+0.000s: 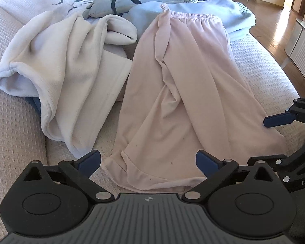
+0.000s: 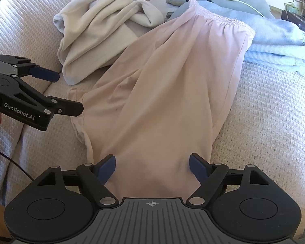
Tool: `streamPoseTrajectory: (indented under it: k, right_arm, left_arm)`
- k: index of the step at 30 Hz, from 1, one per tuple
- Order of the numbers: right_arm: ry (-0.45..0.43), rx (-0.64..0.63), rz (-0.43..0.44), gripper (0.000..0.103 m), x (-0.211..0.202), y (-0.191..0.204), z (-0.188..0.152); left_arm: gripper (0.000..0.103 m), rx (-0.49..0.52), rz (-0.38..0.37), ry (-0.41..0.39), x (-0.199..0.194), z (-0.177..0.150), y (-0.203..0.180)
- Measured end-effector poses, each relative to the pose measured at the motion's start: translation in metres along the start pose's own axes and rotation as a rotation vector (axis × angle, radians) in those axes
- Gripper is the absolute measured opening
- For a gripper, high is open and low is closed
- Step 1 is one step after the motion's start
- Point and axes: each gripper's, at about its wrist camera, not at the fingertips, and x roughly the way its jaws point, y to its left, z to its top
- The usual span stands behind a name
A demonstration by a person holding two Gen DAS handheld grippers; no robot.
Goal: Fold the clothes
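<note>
Nearest to the lens: left gripper (image 1: 148,160), jaws spread wide and released, nothing between the pads, hanging just above the hem end of the pink trousers (image 1: 179,93). Lying on the quilted cover (image 1: 16,122) of the sofa, with long axis running away from both grippers: hems near, elastic waistband (image 1: 193,16) far, resting partly on the folded light blue garment (image 1: 238,18). Seems already doubled lengthwise, one leg over the other, with some creases down the middle.

Right gripper (image 2: 152,165) also released, jaws open on both sides of the near leg end, cloth passing between the blue pads; impossible to tell if one pad touches the fabric, but no pinch visible. Placed at the right corner of the hem, while the left one stands at the left corner, so both about equally near to the same short edge.

Probably next: pinching both hem corners and carrying them forward along the long axis to the waistband, to halve the length. Beside, to the left, crumpled cream garment (image 1: 67,71), just beside the trousers, maybe touching; needs care not to catch it.
</note>
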Motion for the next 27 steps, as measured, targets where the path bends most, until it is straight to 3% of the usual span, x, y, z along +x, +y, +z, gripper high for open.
streamPoseTrajectory:
  k: [27]
  right_arm:
    - [-0.005,0.002,0.001,0.083,-0.0005,0.0004,-0.0021]
  left_arm:
    - [0.103,-0.036,-0.011,-0.004,0.0004,0.001,0.0043]
